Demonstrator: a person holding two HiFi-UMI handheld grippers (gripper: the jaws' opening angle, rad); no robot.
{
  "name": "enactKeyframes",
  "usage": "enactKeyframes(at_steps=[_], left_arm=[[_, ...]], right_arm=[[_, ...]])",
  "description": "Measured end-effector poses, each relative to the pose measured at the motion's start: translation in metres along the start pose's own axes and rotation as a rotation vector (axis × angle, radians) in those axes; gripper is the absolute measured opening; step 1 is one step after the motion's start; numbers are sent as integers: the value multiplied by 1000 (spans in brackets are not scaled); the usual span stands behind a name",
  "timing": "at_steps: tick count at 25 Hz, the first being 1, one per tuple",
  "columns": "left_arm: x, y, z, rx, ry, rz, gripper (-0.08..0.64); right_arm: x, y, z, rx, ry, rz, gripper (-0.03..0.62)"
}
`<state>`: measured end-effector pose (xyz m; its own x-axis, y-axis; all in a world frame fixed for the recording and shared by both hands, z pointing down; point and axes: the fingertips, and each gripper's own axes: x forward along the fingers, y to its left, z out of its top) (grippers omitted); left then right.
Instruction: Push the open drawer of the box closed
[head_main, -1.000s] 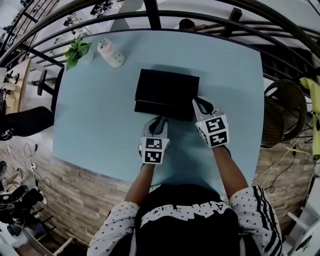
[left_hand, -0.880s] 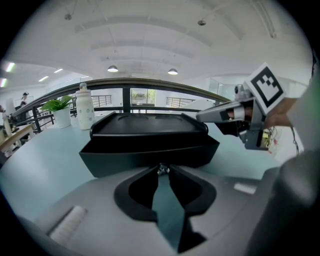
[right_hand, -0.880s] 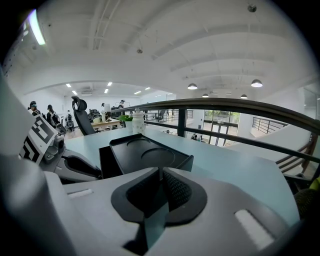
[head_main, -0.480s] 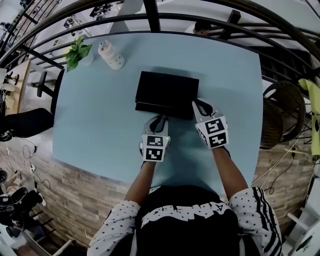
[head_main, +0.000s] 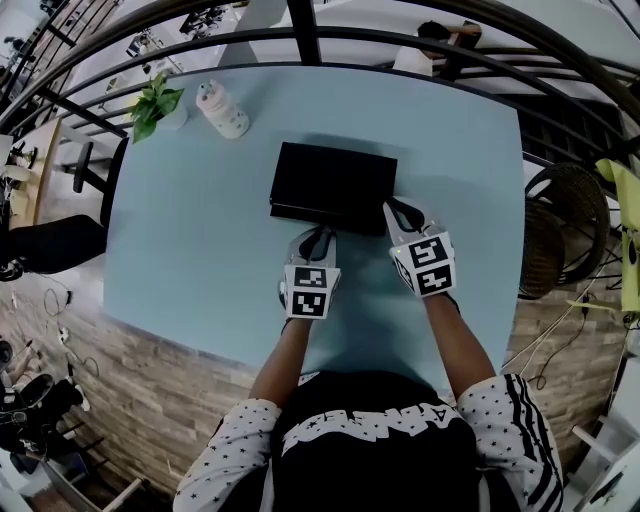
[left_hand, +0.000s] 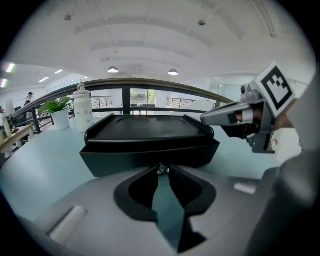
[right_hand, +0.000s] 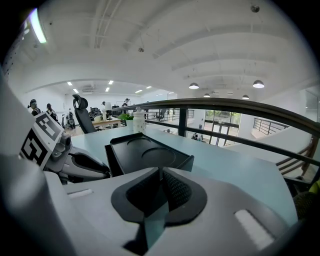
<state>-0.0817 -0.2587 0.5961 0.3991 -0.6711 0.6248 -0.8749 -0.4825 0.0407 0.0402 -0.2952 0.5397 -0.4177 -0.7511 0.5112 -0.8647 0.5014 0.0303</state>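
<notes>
Left gripper (head_main: 318, 238) at the box's (head_main: 335, 178) 6 o'clock, right gripper (head_main: 400, 212) at 4, both pressed together, empty. Drawer (left_hand: 150, 156) looks light, stiff and slick; I'd push its flat front squarely.

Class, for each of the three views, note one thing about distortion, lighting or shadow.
Head view: fisheye bows the railing and table edges; the black box is a near-featureless dark mass. Left gripper view: black vignette in the corners, box front in shadow. Right gripper view: ceiling lamps glare, railing curves strongly.
</notes>
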Motion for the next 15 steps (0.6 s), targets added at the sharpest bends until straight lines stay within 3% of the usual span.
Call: enactKeyframes(at_steps=[15], left_arm=[[5, 1, 9, -21, -11, 8, 0]], right_arm=[[-4, 4, 0, -54, 5, 1, 6]])
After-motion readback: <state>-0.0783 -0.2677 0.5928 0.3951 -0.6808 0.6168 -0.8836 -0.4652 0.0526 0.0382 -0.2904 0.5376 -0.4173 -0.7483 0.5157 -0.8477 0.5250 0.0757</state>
